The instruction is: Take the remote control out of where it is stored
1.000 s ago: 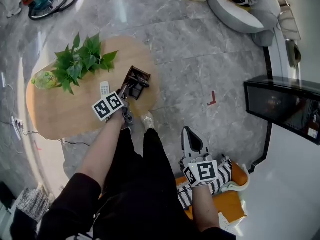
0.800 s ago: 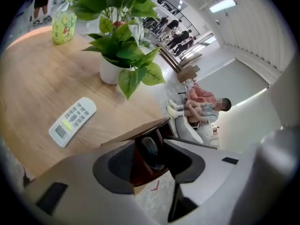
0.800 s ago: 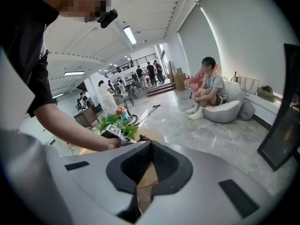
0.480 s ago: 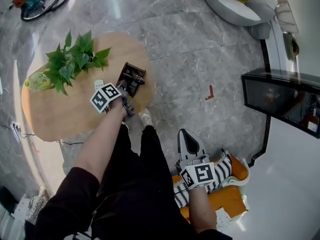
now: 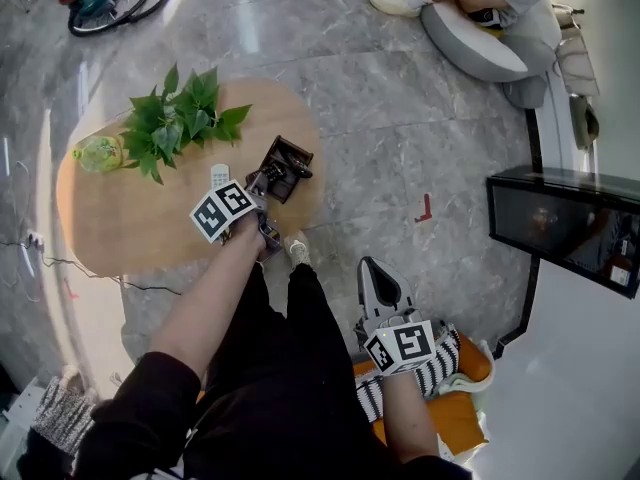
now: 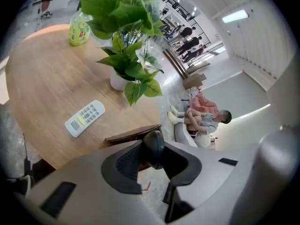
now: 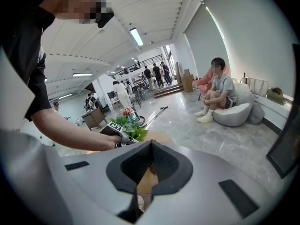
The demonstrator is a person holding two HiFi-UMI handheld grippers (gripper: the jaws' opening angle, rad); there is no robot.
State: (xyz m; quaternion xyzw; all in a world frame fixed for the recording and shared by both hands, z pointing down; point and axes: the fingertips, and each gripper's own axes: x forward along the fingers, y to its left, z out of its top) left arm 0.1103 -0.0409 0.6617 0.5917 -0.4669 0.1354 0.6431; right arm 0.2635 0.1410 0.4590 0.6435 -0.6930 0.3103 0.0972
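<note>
A dark wooden storage box [image 5: 285, 164] stands near the edge of the round wooden table [image 5: 120, 223]. My left gripper [image 5: 262, 180] is over the box's near end. In the left gripper view its jaws have just been closing, and my left gripper [image 6: 154, 153] holds a dark rounded thing [image 6: 153, 146], apparently the end of a black remote control, above the box's rim [image 6: 133, 134]. A white remote [image 5: 219, 176] lies flat on the table left of the box, also seen as the white remote [image 6: 85, 118]. My right gripper [image 5: 373, 266] hangs shut and empty over the floor near my leg.
A potted plant [image 5: 180, 118] and a green bottle [image 5: 98, 154] stand on the table's far side. A person sits on a grey beanbag [image 5: 475, 38] at the top right. A black glass cabinet [image 5: 565, 213] is on the right, and an orange seat [image 5: 455, 403] with a striped cushion is beside me.
My left gripper has stayed at the box's near end, lifted slightly and rolled a little. The view has shifted with my head. My right gripper has hardly moved.
</note>
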